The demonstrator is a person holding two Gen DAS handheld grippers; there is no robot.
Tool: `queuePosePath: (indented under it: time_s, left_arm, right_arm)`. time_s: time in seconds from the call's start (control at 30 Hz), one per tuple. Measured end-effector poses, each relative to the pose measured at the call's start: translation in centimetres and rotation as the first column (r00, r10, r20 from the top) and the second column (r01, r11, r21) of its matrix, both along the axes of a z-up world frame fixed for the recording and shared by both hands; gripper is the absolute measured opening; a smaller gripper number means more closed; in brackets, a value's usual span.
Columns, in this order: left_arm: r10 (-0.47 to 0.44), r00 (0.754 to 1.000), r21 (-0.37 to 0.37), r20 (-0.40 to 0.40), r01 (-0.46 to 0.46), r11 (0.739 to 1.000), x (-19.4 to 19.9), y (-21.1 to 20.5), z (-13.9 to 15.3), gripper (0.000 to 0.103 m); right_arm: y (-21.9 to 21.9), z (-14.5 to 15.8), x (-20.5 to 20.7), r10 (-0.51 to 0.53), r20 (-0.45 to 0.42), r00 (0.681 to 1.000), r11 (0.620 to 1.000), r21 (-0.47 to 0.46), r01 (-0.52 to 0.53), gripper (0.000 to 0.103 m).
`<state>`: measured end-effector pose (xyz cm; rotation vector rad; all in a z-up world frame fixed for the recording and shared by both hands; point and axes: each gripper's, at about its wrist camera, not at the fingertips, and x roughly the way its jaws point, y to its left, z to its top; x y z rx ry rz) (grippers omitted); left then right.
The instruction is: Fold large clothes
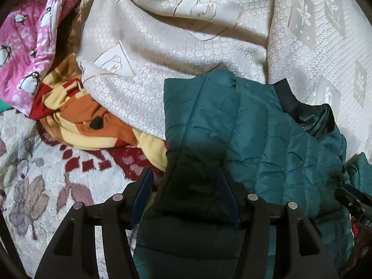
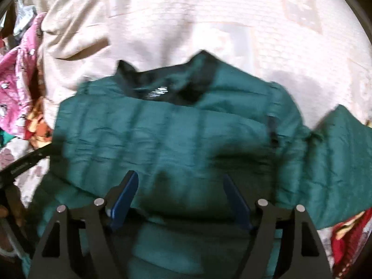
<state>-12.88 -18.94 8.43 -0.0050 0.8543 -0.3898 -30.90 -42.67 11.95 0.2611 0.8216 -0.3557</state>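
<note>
The left claw is clamped on a sleeve of the green jacket, folding it in. The right claw stands apart, empty, over the jacket. Next, I think: fold the other sleeve, at the frame's right.

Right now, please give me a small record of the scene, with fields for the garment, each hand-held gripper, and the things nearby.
garment: teal puffer jacket, black collar, lying on cream bedspread
left hand-held gripper: a folded sleeve between its fingers
right hand-held gripper: open above the jacket body, gripping nothing
nearby: pink penguin fabric, orange and yellow cloth
</note>
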Motion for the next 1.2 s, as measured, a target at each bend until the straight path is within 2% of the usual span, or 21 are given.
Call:
queuePosePath:
  time_s: [0.07,0.17,0.3,0.43,0.6,0.73,0.8,0.97,1.07,1.2]
  left_arm:
    - [0.000,1.000,0.012,-0.007,0.000,1.000,0.3,-0.2,-0.1,0.039]
    - [0.005,0.999,0.039,-0.043,-0.003,0.999,1.2,-0.4,-1.1,0.039]
    - [0.001,0.998,0.058,-0.062,0.003,0.998,2.0,-0.5,-2.3,0.039]
    - [-0.006,0.998,0.080,-0.065,0.012,0.997,2.2,-1.1,-2.8,0.039]
    - [-0.008,0.998,0.077,-0.068,0.014,0.997,1.9,-1.0,-3.1,0.039]
    - [-0.009,0.997,0.075,-0.070,0.014,0.997,2.0,-0.8,-3.2,0.039]
    - [-0.009,0.998,0.079,-0.068,0.014,0.997,1.9,-0.8,-3.2,0.039]
    - [-0.008,0.998,0.089,-0.059,0.013,0.996,1.8,-1.0,-3.3,0.039]
    - [-0.008,0.999,0.096,-0.047,0.013,0.995,1.5,-1.0,-3.0,0.039]
    - [0.007,1.000,0.097,-0.011,-0.005,0.995,0.7,-0.8,-1.6,0.039]
  right_arm:
    - [0.6,-0.6,1.8,0.020,-0.001,1.000,0.999,0.027,-0.020,0.079]
    - [1.0,-2.4,3.3,0.028,-0.030,0.999,1.000,0.014,-0.027,0.079]
    - [1.1,-4.7,5.1,0.006,-0.092,0.996,1.000,-0.026,-0.009,0.079]
    - [0.2,-5.6,5.9,-0.023,-0.090,0.996,1.000,-0.007,0.022,0.081]
    - [0.8,-4.4,5.6,-0.003,-0.098,0.995,1.000,-0.021,0.000,0.081]
    - [0.4,-1.7,3.3,0.003,-0.070,0.998,0.998,-0.067,-0.008,0.081]
    - [-0.2,-1.4,2.7,-0.014,-0.083,0.996,0.996,-0.087,0.006,0.081]
    - [-3.0,-3.2,1.5,-0.116,-0.131,0.984,0.987,-0.127,0.099,0.081]
    - [-3.4,-4.8,1.9,-0.119,-0.152,0.981,0.987,-0.123,0.101,0.081]
    - [-2.2,-3.8,2.5,-0.121,-0.164,0.979,0.981,-0.172,0.092,0.081]
